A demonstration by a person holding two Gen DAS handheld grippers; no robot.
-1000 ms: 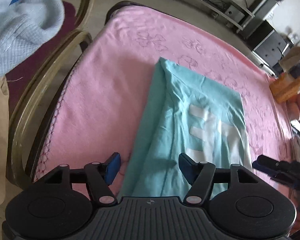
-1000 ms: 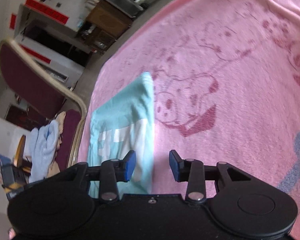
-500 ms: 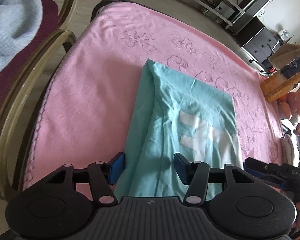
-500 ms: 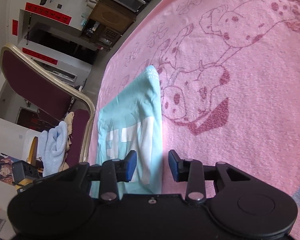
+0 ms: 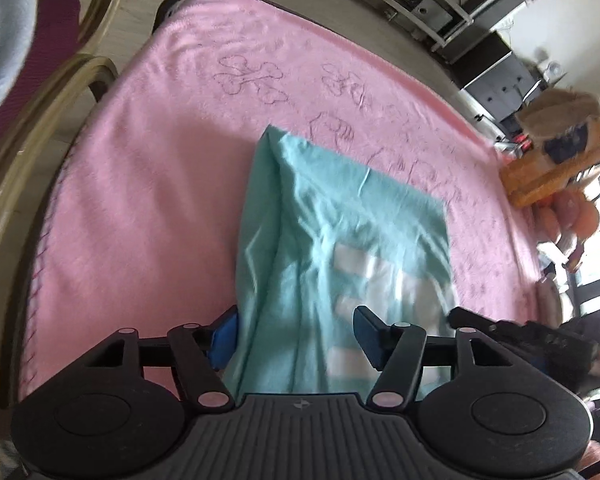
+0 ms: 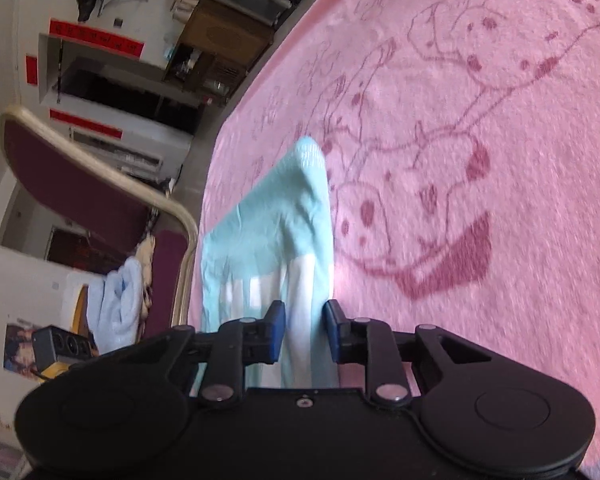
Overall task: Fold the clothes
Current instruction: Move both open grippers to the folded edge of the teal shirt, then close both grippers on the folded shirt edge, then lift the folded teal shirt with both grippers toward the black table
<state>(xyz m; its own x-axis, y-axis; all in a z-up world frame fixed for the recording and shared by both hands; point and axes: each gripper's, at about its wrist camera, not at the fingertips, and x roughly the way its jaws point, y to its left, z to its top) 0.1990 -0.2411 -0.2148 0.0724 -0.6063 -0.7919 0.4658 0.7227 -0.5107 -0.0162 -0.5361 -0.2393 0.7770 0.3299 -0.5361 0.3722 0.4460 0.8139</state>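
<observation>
We hold a gripper in each hand over a pink blanket printed with darker outline drawings. On it lies the shirt, a teal garment with white block lettering, folded lengthwise into a long strip that runs from our grippers away toward the blanket's far edge.

Our left gripper sits at the near end of the shirt with its jaws spread wide. The left blue pad is at the shirt's left edge and the right pad is over the white lettering, so the cloth lies between them without being pinched. In this view the black tip of our right gripper shows at the shirt's right edge.

From the right wrist view, our right gripper has its jaws drawn much closer together, with the shirt's right edge and a band of white print standing between the blue pads. The fabric rises in a ridge there. Whether the pads are truly pressing the cloth or still just short of it, we cannot tell.

Beside the blanket stands a chair with a brass-coloured frame and maroon padding, with a pale blue cloth piled on its seat. Shelves and cabinets line the walls behind.
</observation>
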